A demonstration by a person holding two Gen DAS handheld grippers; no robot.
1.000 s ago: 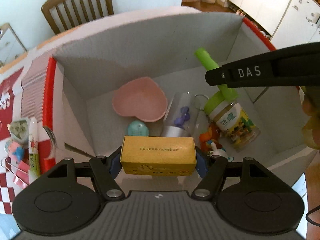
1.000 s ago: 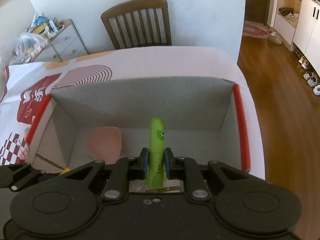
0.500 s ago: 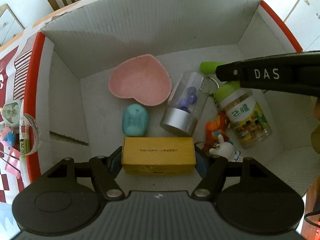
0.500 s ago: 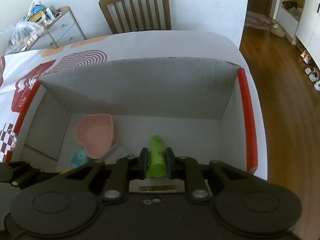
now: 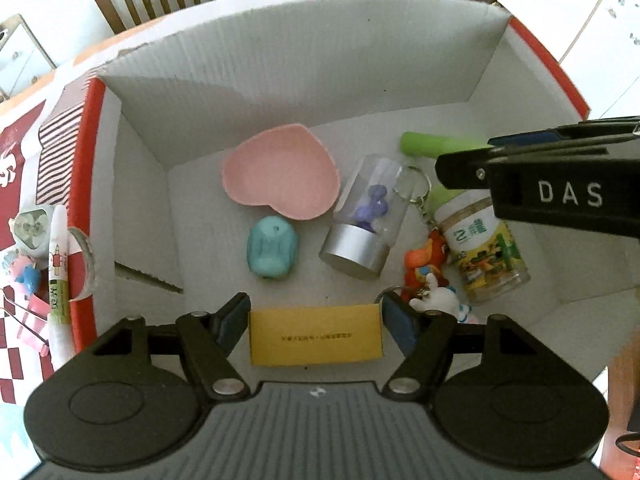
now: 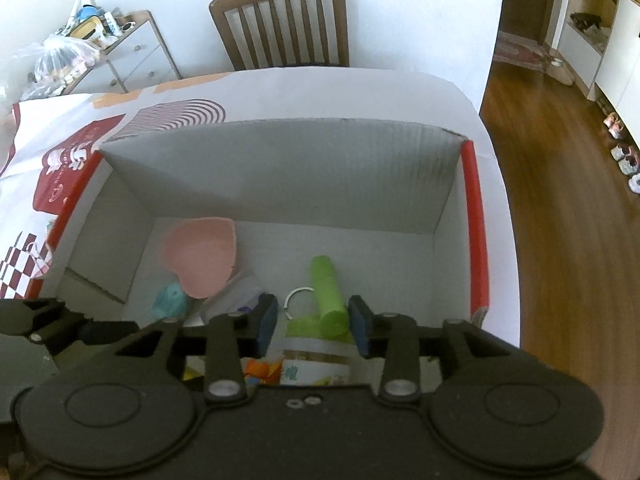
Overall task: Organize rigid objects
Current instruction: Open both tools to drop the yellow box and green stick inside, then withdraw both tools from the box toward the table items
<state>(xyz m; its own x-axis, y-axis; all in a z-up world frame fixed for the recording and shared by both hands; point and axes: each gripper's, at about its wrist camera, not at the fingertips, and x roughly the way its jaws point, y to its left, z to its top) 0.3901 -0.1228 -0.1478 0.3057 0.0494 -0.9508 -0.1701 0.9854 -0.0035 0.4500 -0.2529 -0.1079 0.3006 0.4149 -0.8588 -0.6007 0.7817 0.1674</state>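
An open white carton (image 5: 280,80) with red edges holds several items. My left gripper (image 5: 313,303) hangs over the carton's near side. The yellow box (image 5: 316,336) lies flat between its fingers, and a thin gap shows at the left pad. My right gripper (image 6: 313,306) is opening. The green tube (image 6: 326,292) lies loose between its pads, its near end resting on the jar's green lid. In the left wrist view the green tube (image 5: 436,146) pokes out from behind the right gripper's fingers (image 5: 560,188).
A pink heart dish (image 5: 280,176), a teal toy (image 5: 272,250), a clear cylinder (image 5: 366,220), a labelled jar (image 5: 484,252) and keychain toys (image 5: 424,260) cover the carton floor. A pen (image 5: 58,264) and clips lie outside on the left. A chair (image 6: 280,20) stands behind the table.
The right jaws have parted and let go of the green tube, which now rests in the carton. The yellow box looks smaller and lower between the left fingers.
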